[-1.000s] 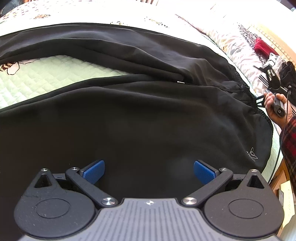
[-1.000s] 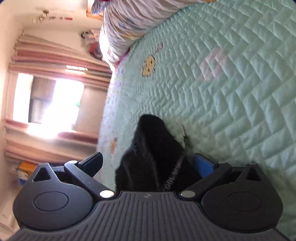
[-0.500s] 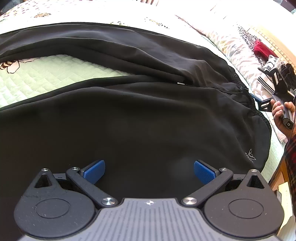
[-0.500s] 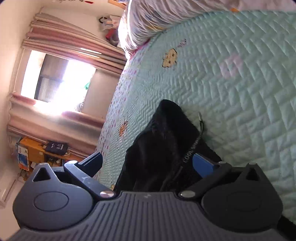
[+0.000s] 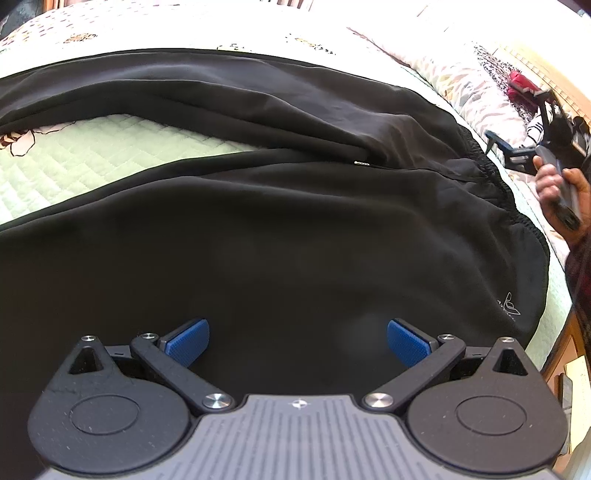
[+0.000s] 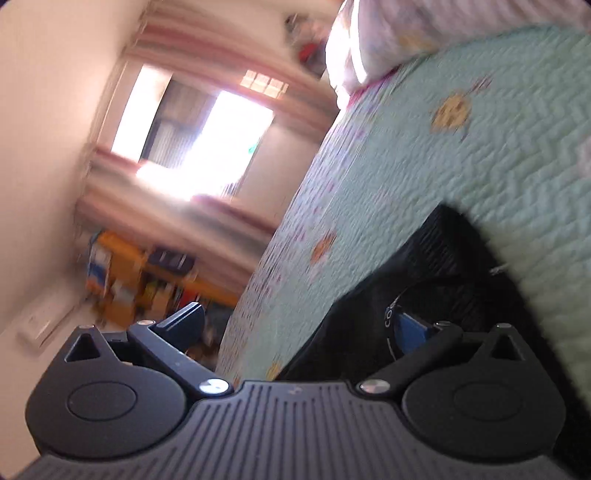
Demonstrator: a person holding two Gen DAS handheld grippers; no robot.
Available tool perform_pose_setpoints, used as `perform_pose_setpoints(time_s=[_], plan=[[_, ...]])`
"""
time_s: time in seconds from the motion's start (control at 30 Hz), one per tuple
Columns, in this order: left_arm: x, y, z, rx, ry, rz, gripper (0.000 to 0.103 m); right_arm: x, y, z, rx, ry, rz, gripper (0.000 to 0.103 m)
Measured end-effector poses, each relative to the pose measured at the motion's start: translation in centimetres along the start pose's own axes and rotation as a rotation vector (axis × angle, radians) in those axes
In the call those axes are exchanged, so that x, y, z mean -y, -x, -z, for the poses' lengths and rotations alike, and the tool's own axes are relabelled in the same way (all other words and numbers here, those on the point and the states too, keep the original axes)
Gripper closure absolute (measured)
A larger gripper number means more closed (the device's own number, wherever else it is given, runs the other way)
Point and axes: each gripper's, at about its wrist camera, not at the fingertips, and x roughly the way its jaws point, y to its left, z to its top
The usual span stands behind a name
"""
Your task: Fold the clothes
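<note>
Black trousers (image 5: 295, 229) are covering most of the quilt (image 5: 92, 155), leaving a bare wedge between the legs at left. At the waistband end, a hand (image 5: 554, 184) is occupying the bed's edge. In the right wrist view, open quilt (image 6: 461, 166) is lying beyond the trousers (image 6: 424, 288).

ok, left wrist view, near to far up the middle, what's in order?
left gripper with jaws open → near leg of the black pants → zipper pull → far leg → white floral bedspread.
</note>
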Motion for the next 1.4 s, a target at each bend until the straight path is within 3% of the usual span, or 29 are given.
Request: perform_pose_setpoints(time_s=[0.07,0.1,0.2,0.23,0.4,0.57,0.6,0.67,0.8,0.9,0.97,1.0,1.07,1.23,1.4], plan=[[-0.1,0.2,0.1,0.002,0.000,0.004,0.001,-2.2,-2.1,2.0,-0.243,0.087,-0.074,0.000],[-0.2,0.3,0.1,0.003,0.002,0.006,0.001,-4.0,-2.3,3.8,-0.339,0.204,-0.057,0.000],[-0.6,0.7,0.2,0.005,0.026,0.024,0.001,-6.7,-1.0,7.6,-0.340,0.418,0.062,0.000],[-0.7,0.9,0.3,0.006,0.034,0.029,0.001,-6.8,-0.4,8.0,-0.320,0.423,0.079,0.000],[-1.0,1.7,0.8,0.015,0.057,0.049,0.001,-6.1,1.9,7.9,-0.263,0.336,0.048,0.000],[-1.0,2.3,1.1,0.017,0.052,0.040,0.001,-3.6,-0.4,8.0,-0.151,0.132,0.190,0.000],[-1.2,2.5,1.2,0.019,0.052,0.035,0.001,-2.7,-1.8,8.1,-0.163,0.089,0.234,0.000],[-1.6,2.9,1.3,0.022,0.050,0.024,0.001,-2.7,-4.4,9.3,-0.205,0.119,0.274,0.000],[-2.6,3.6,1.5,0.026,0.062,0.012,0.001,-7.4,-7.0,13.2,-0.393,0.284,0.073,0.000],[-3.6,3.5,1.8,0.020,0.098,0.014,0.001,-12.1,-5.9,17.2,-0.489,0.539,0.035,0.001],[-3.6,3.5,1.9,0.020,0.097,0.013,0.001,-14.2,-5.0,20.1,-0.478,0.767,0.123,0.000],[-3.4,3.5,2.0,0.021,0.090,0.010,0.001,-15.0,-4.8,21.8,-0.431,0.912,0.241,0.000],[-3.1,3.6,2.2,0.018,0.077,0.007,0.001,-14.9,-5.5,24.2,-0.316,1.065,0.431,0.000],[-2.6,3.5,2.3,0.005,0.068,0.008,0.001,-11.0,-8.1,25.8,-0.197,1.023,0.640,0.000],[-2.6,3.2,2.1,0.003,0.083,0.014,0.001,-10.6,-7.5,25.3,-0.185,0.991,0.601,0.000]])
